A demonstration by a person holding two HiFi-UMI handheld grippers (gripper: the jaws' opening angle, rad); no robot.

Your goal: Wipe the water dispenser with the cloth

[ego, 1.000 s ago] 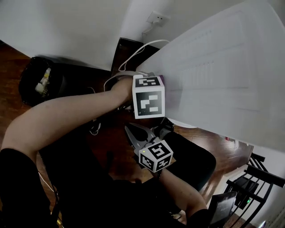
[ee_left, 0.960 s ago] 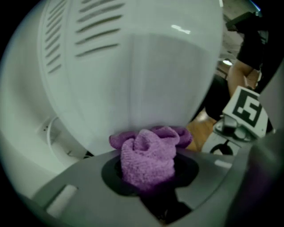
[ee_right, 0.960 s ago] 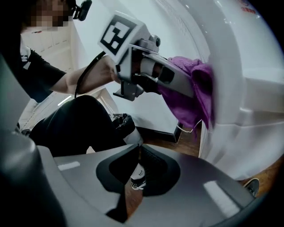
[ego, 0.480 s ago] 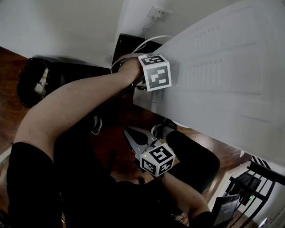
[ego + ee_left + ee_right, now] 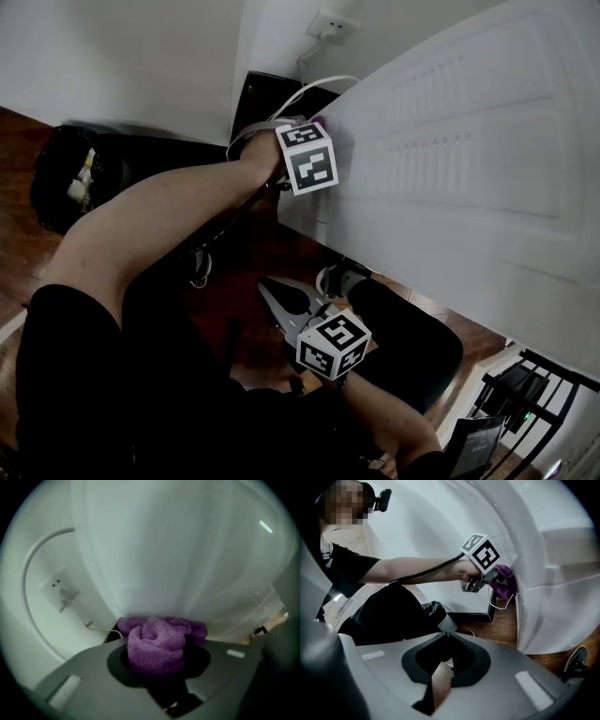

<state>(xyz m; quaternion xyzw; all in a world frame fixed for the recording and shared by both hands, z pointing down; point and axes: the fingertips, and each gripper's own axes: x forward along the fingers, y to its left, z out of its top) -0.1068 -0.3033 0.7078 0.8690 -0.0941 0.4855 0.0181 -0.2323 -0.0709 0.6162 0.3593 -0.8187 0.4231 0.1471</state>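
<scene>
My left tongs (image 5: 498, 579) clamp the cloth (image 5: 157, 644), pressed on the water dispenser (image 5: 187, 550) straight ahead; my right tongs (image 5: 446, 634), closed and empty, sit farther off.

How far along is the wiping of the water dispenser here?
Done: the purple cloth is gripped in the left gripper. In hand: cloth pressed on the white water dispenser. Left: how much is wiped doesn't show; the right gripper hangs shut, empty.
</scene>
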